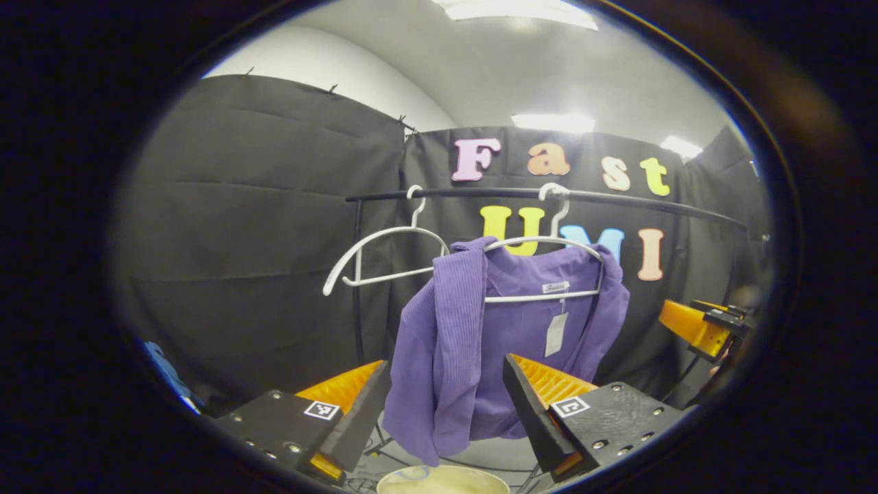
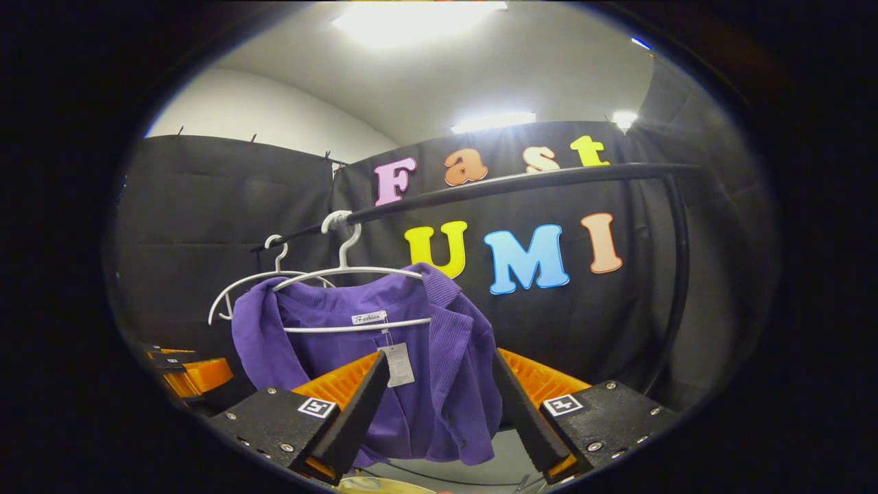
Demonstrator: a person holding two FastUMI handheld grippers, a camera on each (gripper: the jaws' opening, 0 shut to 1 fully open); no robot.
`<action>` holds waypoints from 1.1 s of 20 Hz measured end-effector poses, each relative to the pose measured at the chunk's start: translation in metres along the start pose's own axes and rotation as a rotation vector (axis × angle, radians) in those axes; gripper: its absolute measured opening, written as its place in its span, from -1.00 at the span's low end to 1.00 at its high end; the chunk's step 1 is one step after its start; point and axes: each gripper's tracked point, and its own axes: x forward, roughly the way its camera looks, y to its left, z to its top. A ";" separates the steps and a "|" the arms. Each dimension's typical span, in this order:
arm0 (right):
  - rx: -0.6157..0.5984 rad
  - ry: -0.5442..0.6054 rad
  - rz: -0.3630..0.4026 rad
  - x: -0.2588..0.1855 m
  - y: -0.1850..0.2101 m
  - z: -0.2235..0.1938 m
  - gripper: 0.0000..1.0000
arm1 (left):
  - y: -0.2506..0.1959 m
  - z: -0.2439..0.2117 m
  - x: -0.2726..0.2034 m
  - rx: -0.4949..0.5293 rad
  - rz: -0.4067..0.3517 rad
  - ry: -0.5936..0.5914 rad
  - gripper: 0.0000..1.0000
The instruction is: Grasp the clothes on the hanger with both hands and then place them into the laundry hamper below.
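A purple ribbed-knit garment (image 1: 480, 343) hangs on a white wire hanger (image 1: 549, 261), hooked over a black horizontal rail (image 1: 617, 200). A paper tag (image 1: 555, 334) dangles from its collar. To the left on the same rail hangs a second, bare white hanger (image 1: 384, 257). The left gripper (image 1: 446, 405) is held below the garment with its jaws wide apart, the draped left side of the garment showing between them, not touched by either. The other gripper (image 1: 706, 326) shows at the right edge, apart from the garment. The pale round rim of a hamper (image 1: 442, 480) sits at the bottom.
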 end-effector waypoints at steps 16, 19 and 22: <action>0.055 0.107 0.094 0.153 0.004 -0.060 0.89 | -0.018 -0.028 0.135 -0.026 0.156 0.060 0.91; 0.039 0.094 0.074 0.158 -0.001 -0.057 0.77 | -0.007 -0.028 0.136 -0.076 0.169 0.044 0.10; 0.011 0.074 0.075 0.155 -0.004 -0.049 0.17 | 0.006 -0.027 0.125 -0.101 0.192 0.030 -0.57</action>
